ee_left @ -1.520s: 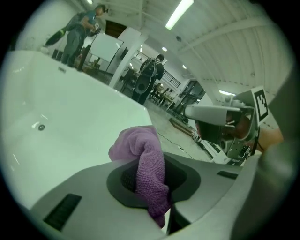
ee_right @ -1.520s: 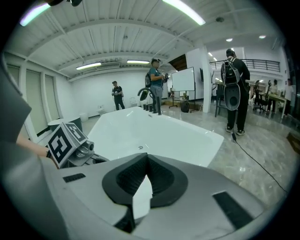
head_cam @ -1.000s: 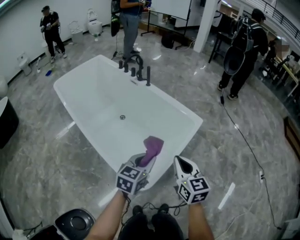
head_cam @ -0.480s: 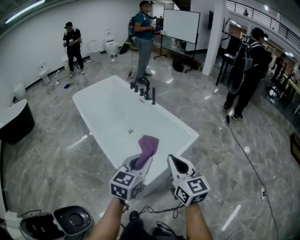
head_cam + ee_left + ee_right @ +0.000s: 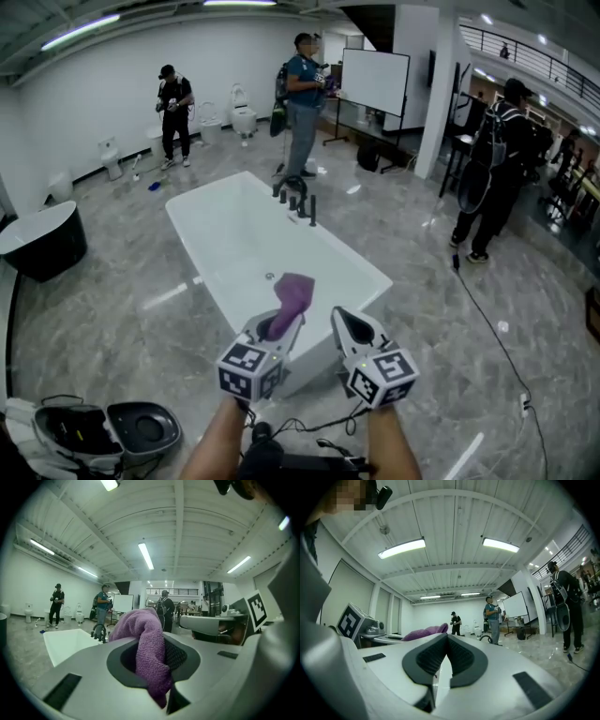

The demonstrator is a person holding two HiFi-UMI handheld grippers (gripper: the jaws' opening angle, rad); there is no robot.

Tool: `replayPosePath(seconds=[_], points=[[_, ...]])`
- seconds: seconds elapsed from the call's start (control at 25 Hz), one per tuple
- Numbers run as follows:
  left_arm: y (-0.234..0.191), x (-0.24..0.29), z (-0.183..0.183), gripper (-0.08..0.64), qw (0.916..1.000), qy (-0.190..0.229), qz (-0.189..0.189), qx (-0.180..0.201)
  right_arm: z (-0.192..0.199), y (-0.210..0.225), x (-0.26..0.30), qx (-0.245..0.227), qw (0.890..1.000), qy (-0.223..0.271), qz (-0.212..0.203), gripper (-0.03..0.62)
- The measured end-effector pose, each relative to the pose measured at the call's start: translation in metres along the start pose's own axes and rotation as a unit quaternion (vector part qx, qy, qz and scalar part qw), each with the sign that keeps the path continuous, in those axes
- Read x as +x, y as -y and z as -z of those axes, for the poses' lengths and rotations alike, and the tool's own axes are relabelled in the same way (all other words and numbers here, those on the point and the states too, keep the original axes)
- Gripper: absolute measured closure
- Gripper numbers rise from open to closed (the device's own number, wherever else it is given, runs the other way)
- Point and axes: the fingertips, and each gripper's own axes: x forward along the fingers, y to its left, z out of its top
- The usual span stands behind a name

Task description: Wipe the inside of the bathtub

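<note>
A white freestanding bathtub [image 5: 362,267] stands in front of me with black taps [image 5: 298,199] on its far rim and a drain [image 5: 270,276] in its floor. My left gripper [image 5: 274,327] is shut on a purple cloth [image 5: 292,294] and held up over the tub's near end. The cloth [image 5: 149,649] hangs folded between the jaws in the left gripper view. Just to its right my right gripper [image 5: 344,324] is shut and holds nothing; its pads [image 5: 461,657] meet in the right gripper view, where the purple cloth [image 5: 425,632] shows at the left.
Grey marble floor surrounds the tub. People stand beyond it: one [image 5: 174,110] at the back left, one [image 5: 303,98] behind the taps, one [image 5: 490,167] at the right. A black round basin [image 5: 41,241] sits at the left, bags [image 5: 98,435] by my feet, a cable [image 5: 487,322] on the right floor.
My view has tilted up, so more of the room and ceiling shows. Both grippers keep their places, with the cloth still held over the tub's near end.
</note>
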Motion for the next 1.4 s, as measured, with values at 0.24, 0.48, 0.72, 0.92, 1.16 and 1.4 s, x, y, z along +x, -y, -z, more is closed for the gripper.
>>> replayPosePath(seconds=[0.24,0.48,0.72,0.92,1.16,1.4], points=[[0.012,-0.015,-0.020,0.492,0.9998,0.015,-0.012,0.006,-0.012,-0.009,-0.012,-0.005,1.000,0.010,-0.022,0.589],[0.023,-0.024,-0.020,0.492,0.9995,0.020,-0.022,0.013,-0.017,-0.017,-0.021,-0.014,0.999,0.009,-0.031,0.589],[0.026,-0.033,-0.024,0.492,0.9991,0.026,-0.029,0.016,-0.017,-0.025,-0.026,-0.015,0.999,0.011,-0.034,0.589],[0.028,-0.036,-0.022,0.492,0.9991,0.028,-0.028,0.017,-0.017,-0.028,-0.029,-0.015,0.999,0.014,-0.035,0.589],[0.029,-0.043,-0.017,0.492,0.9990,0.033,-0.028,0.013,-0.015,-0.032,-0.032,-0.019,0.999,0.018,-0.033,0.589],[0.036,-0.045,-0.010,0.492,0.9992,0.029,-0.024,0.008,-0.014,-0.033,-0.040,-0.023,0.999,0.022,-0.036,0.589]])
